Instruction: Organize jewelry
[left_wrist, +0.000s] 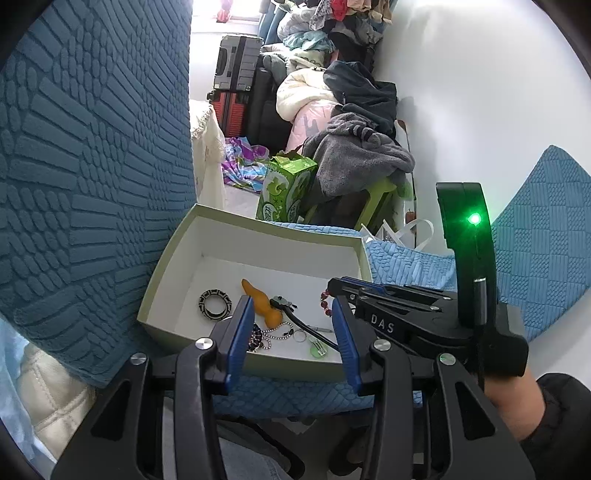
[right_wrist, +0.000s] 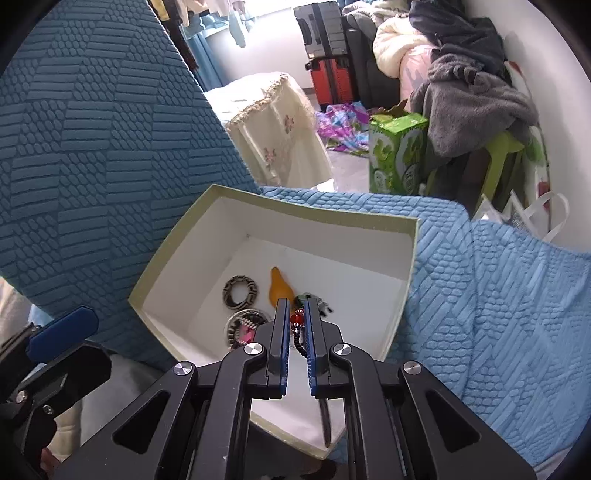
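A white box with an olive rim (left_wrist: 173, 266) (right_wrist: 412, 258) sits on a blue textured cover. It holds a patterned ring (left_wrist: 215, 302) (right_wrist: 241, 291), an orange pendant (left_wrist: 264, 304) (right_wrist: 279, 290), a bead chain (left_wrist: 260, 338) and a black cord piece (left_wrist: 306, 325). My left gripper (left_wrist: 291, 314) is open and empty above the box's near edge. My right gripper (right_wrist: 296, 314) is shut on a red and black bead string (right_wrist: 297, 321) over the box; it also shows in the left wrist view (left_wrist: 334, 290), beads (left_wrist: 325, 304) hanging from it.
A dark blue textured cushion (left_wrist: 85, 166) (right_wrist: 92, 140) rises at the left of the box. Beyond the seat edge stand a green carton (left_wrist: 288, 188) (right_wrist: 397, 151), a clothes pile (left_wrist: 354, 147), suitcases (left_wrist: 236, 85) and a white wall (left_wrist: 480, 92).
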